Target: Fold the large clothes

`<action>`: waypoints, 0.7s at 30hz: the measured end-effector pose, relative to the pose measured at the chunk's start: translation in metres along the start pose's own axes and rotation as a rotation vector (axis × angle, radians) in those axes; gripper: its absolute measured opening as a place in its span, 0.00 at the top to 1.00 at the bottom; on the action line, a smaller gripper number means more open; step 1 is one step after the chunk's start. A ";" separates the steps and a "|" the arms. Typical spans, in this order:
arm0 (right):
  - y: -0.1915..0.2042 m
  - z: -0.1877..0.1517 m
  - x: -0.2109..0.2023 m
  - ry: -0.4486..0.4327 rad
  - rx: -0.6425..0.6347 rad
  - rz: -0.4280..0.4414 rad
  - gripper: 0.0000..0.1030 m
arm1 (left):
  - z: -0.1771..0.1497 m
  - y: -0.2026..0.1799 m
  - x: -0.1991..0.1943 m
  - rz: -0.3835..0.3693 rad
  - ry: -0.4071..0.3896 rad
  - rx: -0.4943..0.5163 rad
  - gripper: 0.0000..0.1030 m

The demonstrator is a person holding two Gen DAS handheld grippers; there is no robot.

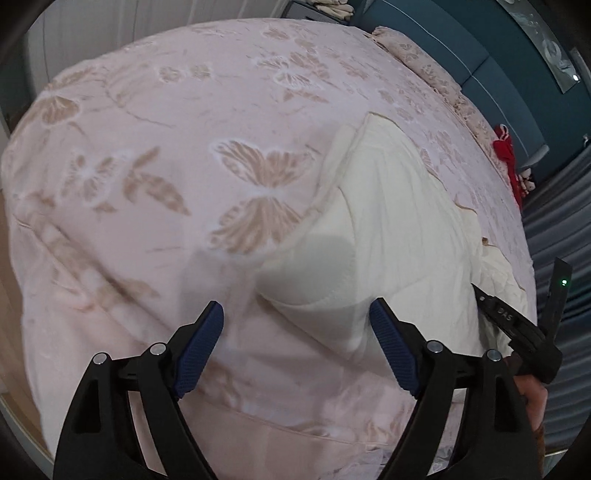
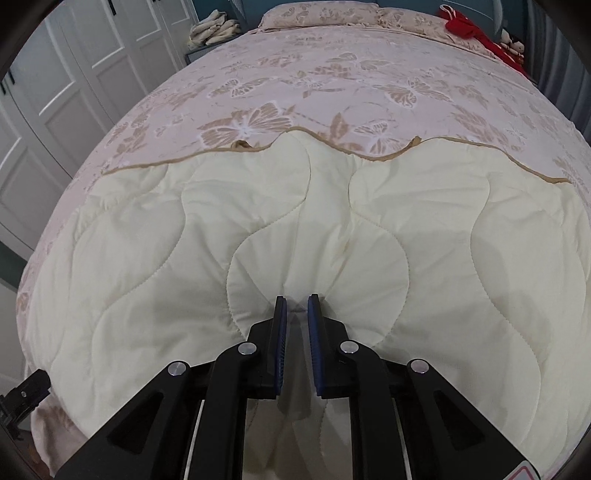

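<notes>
A cream quilted blanket (image 2: 332, 229) with a tan trimmed edge lies spread on the pink butterfly-patterned bed (image 2: 332, 74). My right gripper (image 2: 296, 301) is shut on a pinched fold of the blanket at its near side. In the left wrist view the blanket (image 1: 388, 221) lies to the right. My left gripper (image 1: 295, 314) is open and empty, its jaws wide apart above the blanket's near left corner. The right gripper (image 1: 517, 325) shows at the far right of that view.
Pillows (image 2: 317, 14) lie at the head of the bed, with a red garment (image 2: 476, 29) and a small plush toy at the right corner. White wardrobe doors (image 2: 55, 92) stand left. A nightstand with folded cloth (image 2: 214, 29) is beside the bed. Grey curtains (image 1: 554, 206) hang right.
</notes>
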State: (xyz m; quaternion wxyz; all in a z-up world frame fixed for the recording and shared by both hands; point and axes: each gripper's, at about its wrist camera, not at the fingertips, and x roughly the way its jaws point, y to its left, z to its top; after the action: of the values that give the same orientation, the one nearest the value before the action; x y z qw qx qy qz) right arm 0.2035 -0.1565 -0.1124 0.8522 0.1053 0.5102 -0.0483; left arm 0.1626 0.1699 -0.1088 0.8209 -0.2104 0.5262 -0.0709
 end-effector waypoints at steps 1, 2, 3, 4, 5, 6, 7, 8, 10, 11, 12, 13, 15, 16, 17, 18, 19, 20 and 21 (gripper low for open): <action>0.001 -0.001 0.002 0.002 -0.006 -0.008 0.89 | 0.000 -0.003 0.003 -0.015 0.001 0.005 0.23; 0.002 -0.001 0.003 0.003 -0.011 -0.013 0.89 | 0.002 -0.009 0.008 -0.039 0.000 0.011 0.21; 0.002 -0.002 0.005 0.005 -0.011 -0.015 0.89 | 0.002 -0.011 0.011 -0.045 0.000 0.011 0.21; 0.002 -0.002 0.006 0.007 -0.007 -0.015 0.89 | 0.004 -0.014 0.016 -0.053 0.003 0.007 0.21; 0.002 -0.002 0.006 0.009 -0.003 -0.014 0.89 | 0.004 -0.016 0.021 -0.054 0.007 0.000 0.21; 0.000 -0.001 0.008 0.010 0.003 -0.011 0.89 | 0.005 -0.018 0.025 -0.055 0.006 -0.009 0.22; 0.001 -0.002 0.008 0.010 0.007 -0.010 0.90 | 0.006 -0.021 0.028 -0.055 0.006 -0.011 0.24; 0.001 -0.001 0.009 0.011 0.008 -0.010 0.90 | 0.006 -0.023 0.030 -0.049 0.008 -0.008 0.33; 0.002 0.000 0.009 0.015 0.006 -0.013 0.90 | 0.007 -0.032 0.030 -0.053 0.017 0.014 0.48; 0.002 0.000 0.009 0.017 0.002 -0.014 0.90 | 0.007 -0.039 0.025 -0.055 0.016 0.033 0.58; 0.001 0.001 0.009 0.019 -0.002 -0.014 0.90 | 0.008 -0.045 0.020 -0.053 0.009 0.054 0.67; 0.001 0.001 0.009 0.022 -0.002 -0.012 0.90 | 0.007 -0.050 0.013 -0.053 -0.002 0.077 0.71; -0.001 0.001 0.009 0.025 0.002 -0.004 0.90 | 0.009 -0.064 -0.007 -0.074 -0.032 0.125 0.76; -0.001 0.001 0.010 0.027 0.003 -0.002 0.90 | 0.009 -0.071 -0.016 -0.092 -0.045 0.139 0.77; -0.002 0.001 0.010 0.028 0.004 0.002 0.90 | 0.010 -0.078 -0.025 -0.110 -0.056 0.156 0.78; -0.002 0.002 0.010 0.030 0.005 0.004 0.90 | 0.010 -0.088 -0.035 -0.133 -0.070 0.179 0.79; -0.003 0.003 0.010 0.034 0.005 0.008 0.90 | 0.010 -0.098 -0.043 -0.148 -0.079 0.200 0.80; -0.003 0.003 0.009 0.039 0.005 0.011 0.90 | 0.009 -0.107 -0.050 -0.158 -0.088 0.224 0.80; -0.005 0.005 0.006 0.046 0.010 0.017 0.90 | 0.007 -0.122 -0.059 -0.169 -0.099 0.262 0.81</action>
State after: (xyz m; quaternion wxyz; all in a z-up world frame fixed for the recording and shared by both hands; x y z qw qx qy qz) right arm 0.2097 -0.1625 -0.1159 0.8401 0.1149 0.5286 -0.0412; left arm 0.1558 0.0812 -0.0062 0.8574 -0.1482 0.4518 -0.1970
